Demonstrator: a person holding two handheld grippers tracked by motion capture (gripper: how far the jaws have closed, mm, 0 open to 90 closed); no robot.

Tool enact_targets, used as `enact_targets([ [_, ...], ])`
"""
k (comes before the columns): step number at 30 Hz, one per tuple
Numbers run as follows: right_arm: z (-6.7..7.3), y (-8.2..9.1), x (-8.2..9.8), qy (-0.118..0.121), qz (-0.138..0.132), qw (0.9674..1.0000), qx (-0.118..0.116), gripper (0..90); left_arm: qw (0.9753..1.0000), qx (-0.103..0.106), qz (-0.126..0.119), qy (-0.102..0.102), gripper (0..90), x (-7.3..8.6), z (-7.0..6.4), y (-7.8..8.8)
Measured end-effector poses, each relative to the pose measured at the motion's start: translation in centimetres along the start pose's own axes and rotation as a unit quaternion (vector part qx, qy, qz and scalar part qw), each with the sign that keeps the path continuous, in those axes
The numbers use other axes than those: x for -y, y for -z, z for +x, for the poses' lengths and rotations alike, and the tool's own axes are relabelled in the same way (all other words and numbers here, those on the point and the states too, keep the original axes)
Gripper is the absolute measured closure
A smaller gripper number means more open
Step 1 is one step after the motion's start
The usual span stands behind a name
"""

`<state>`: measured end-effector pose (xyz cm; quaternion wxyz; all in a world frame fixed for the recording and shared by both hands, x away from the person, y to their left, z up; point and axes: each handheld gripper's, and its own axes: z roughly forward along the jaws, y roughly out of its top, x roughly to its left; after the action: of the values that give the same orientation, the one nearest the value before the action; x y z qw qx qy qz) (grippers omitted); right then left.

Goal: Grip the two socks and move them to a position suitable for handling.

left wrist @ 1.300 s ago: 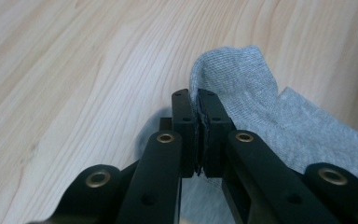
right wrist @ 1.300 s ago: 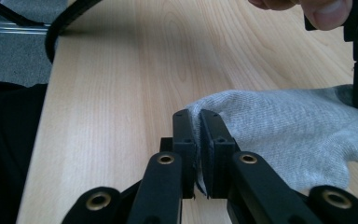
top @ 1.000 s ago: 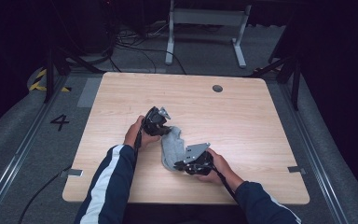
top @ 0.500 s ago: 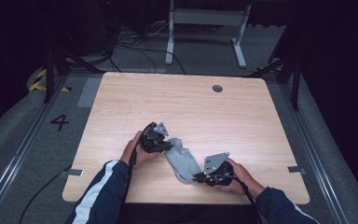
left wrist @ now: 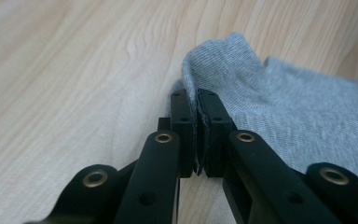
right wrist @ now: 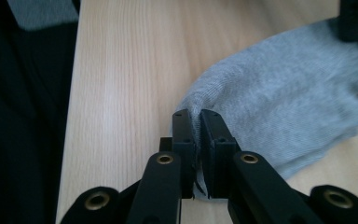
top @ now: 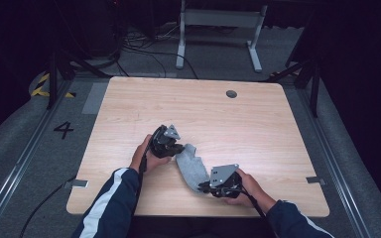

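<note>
Tongs on both sides are pinching the grey sock (top: pixel 190 166) lying on the desk (top: pixel 258 129): left tongs (top: pixel 180 148) clamping its eleven-o'clock end, right tongs (top: pixel 203 188) its five-o'clock end, long axis running between them.

Left gripper (top: pixel 177 148): black body, grey three-cornered plate on top, black cable trailing back along the forearm. Right gripper (top: pixel 202 187): same black build, grey plate with small holes, cable running under the wrist. In both gripper views the jaws are matte black bars with brass-coloured rivets and small screw holes at the pads. Left sleeve (top: pixel 110 203) dark navy with a white stripe; right sleeve (top: pixel 293 223) dark navy, possibly plain.
</note>
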<state>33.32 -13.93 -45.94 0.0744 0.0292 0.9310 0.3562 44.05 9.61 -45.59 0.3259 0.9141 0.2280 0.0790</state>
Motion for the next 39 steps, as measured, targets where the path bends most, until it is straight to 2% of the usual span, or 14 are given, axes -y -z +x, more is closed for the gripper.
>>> enact_targets([
  [2, 0.0, -0.3, 0.4, -0.004, 0.015, 0.9999, -0.006, 85.1, 1.0000, 0.001, 0.007, -0.003, 85.9, 0.0, -0.2, -0.5],
  [5, -0.2, 0.0, 0.6, -0.008, 0.016, 0.9998, -0.010, 84.7, 1.0000, 0.001, 0.007, -0.001, 83.6, 0.0, -0.2, -0.5],
  [9, 0.0, 0.1, 0.6, -0.009, 0.012, 0.9998, -0.011, 83.7, 0.9999, -0.008, -0.009, 0.011, 79.5, 0.2, -0.2, -0.1],
  [17, 0.5, 1.3, 0.5, -0.011, 0.001, 0.9998, -0.015, 73.5, 0.9999, -0.014, -0.003, 0.009, 81.1, 0.4, -0.2, -0.5],
  [19, 0.7, 1.6, 0.2, -0.008, -0.006, 0.9999, -0.005, 66.6, 0.9996, -0.025, -0.007, 0.012, 76.9, 0.3, -0.4, -0.3],
  [21, 0.4, 2.2, 0.1, -0.019, -0.016, 0.9996, 0.012, 64.0, 0.9995, -0.022, -0.022, 0.005, 75.8, 0.1, -0.8, 0.6],
  [23, -0.3, 2.8, 0.3, -0.035, -0.029, 0.9985, 0.030, 63.6, 0.9993, -0.019, -0.032, -0.006, 74.7, -0.1, -1.6, 1.8],
  [25, -1.4, 3.1, 0.4, -0.062, -0.041, 0.9958, 0.054, 65.2, 0.9989, -0.008, -0.043, -0.016, 74.9, 0.0, -2.8, 2.7],
  [29, -3.7, 2.5, 0.4, -0.093, -0.047, 0.9899, 0.096, 66.0, 0.9983, 0.012, -0.037, -0.044, 74.9, 0.6, -5.8, 2.8],
  [32, -5.2, 1.6, 0.3, -0.106, -0.045, 0.9874, 0.109, 66.1, 0.9970, 0.031, -0.022, -0.068, 78.8, 1.0, -8.3, 1.9],
  [33, -5.7, 1.3, 0.2, -0.109, -0.048, 0.9873, 0.105, 65.4, 0.9965, 0.040, -0.021, -0.071, 79.5, 1.1, -8.9, 1.5],
  [34, -6.0, 0.9, 0.2, -0.111, -0.050, 0.9872, 0.103, 64.6, 0.9963, 0.039, -0.017, -0.074, 80.7, 1.0, -9.4, 1.2],
  [37, -6.4, -0.1, -0.1, -0.110, -0.038, 0.9874, 0.107, 65.0, 0.9960, 0.041, -0.011, -0.078, 82.0, 1.0, -10.3, 0.4],
  [39, -6.5, -0.9, -0.2, -0.103, -0.020, 0.9879, 0.113, 64.2, 0.9952, 0.050, -0.001, -0.083, 82.0, 1.0, -10.3, -0.4],
])
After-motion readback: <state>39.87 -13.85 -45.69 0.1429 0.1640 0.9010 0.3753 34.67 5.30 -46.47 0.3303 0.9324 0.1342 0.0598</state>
